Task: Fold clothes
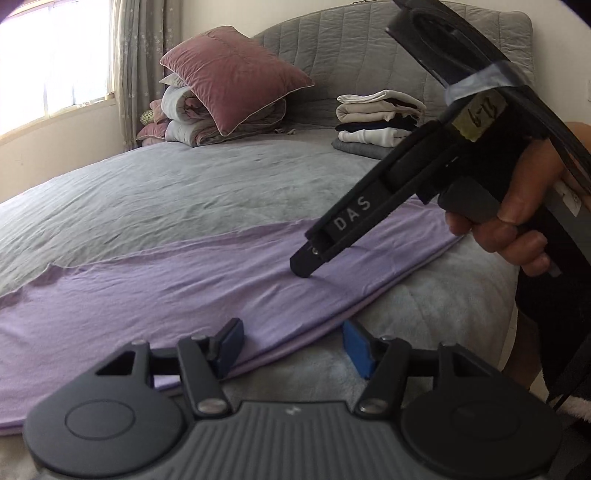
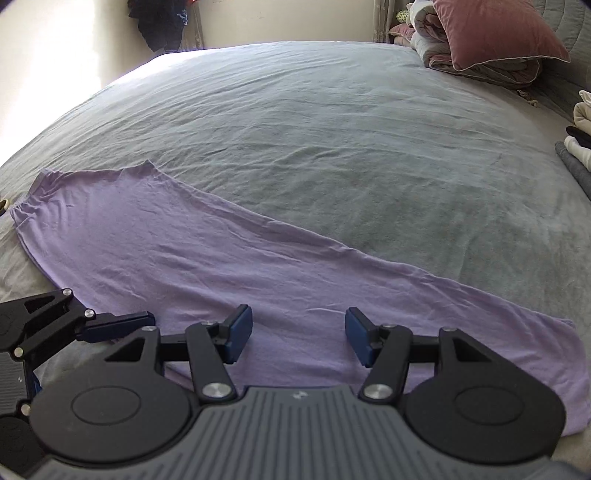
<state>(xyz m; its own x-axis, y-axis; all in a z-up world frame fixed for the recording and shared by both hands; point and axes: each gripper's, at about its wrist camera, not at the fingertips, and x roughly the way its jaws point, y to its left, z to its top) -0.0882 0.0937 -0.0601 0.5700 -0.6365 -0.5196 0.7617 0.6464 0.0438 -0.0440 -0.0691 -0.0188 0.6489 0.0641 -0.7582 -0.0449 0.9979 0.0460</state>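
Observation:
A long lilac garment (image 1: 155, 295) (image 2: 207, 251) lies flat and diagonal on the grey bed (image 1: 184, 192), close to its near edge. My left gripper (image 1: 295, 347) is open and low over the garment's near hem, one blue pad (image 1: 232, 345) above the fabric and the other above the grey blanket. It holds nothing. My right gripper (image 2: 299, 336) is open over the garment's middle with its fingers just above the cloth. In the left wrist view the right gripper (image 1: 304, 267) shows from the side, tip on the fabric, held by a hand (image 1: 517, 229). The left gripper (image 2: 140, 319) shows at the lower left of the right wrist view.
A stack of folded clothes (image 1: 376, 122) (image 2: 580, 147) sits by the grey headboard (image 1: 369, 51). A mauve pillow (image 1: 236, 74) (image 2: 495, 33) leans on folded quilts (image 1: 192, 118). A window with curtains (image 1: 55, 59) is at the left. Dark clothes (image 2: 162, 22) hang beyond the bed.

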